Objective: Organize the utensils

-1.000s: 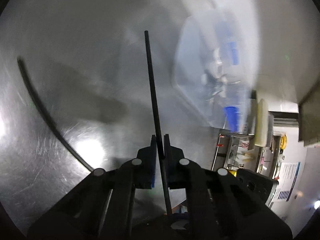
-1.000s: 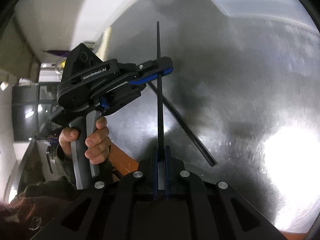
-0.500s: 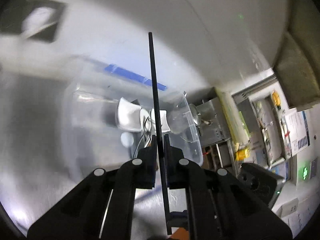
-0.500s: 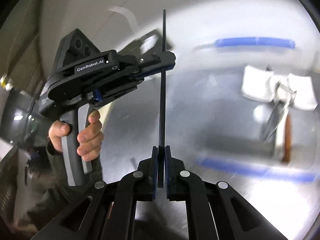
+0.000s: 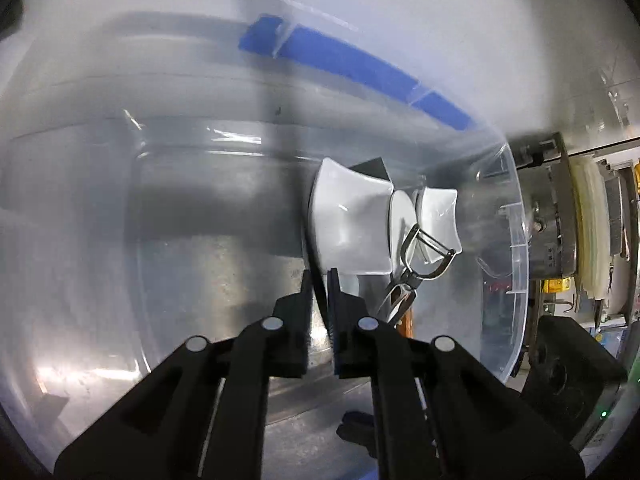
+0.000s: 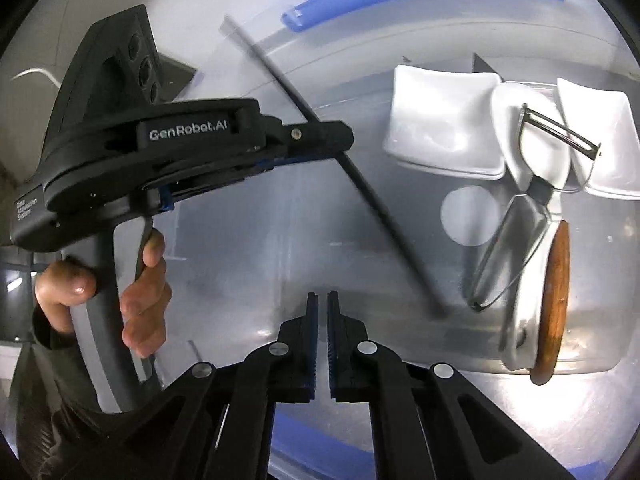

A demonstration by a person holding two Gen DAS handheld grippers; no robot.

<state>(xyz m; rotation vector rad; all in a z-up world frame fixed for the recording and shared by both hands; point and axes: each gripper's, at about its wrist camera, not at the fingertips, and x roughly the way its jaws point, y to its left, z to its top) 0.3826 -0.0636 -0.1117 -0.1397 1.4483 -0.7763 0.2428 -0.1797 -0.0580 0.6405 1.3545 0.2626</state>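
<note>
"GenRobot.AI" marks the left gripper (image 6: 316, 152), mid-left, clenching a thin black chopstick (image 6: 384, 208); right gripper (image 6: 322, 316) released, above white square dishes (image 6: 444, 128).

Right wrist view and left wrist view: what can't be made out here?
Right wrist view: the chopstick is motion-blurred; the left claw covers the contact, so no grip is confirmed.
Left wrist view: the peeler handle's end is hidden behind the claw's finger.
Both views: the clear bin is cut by frame edges.
</note>
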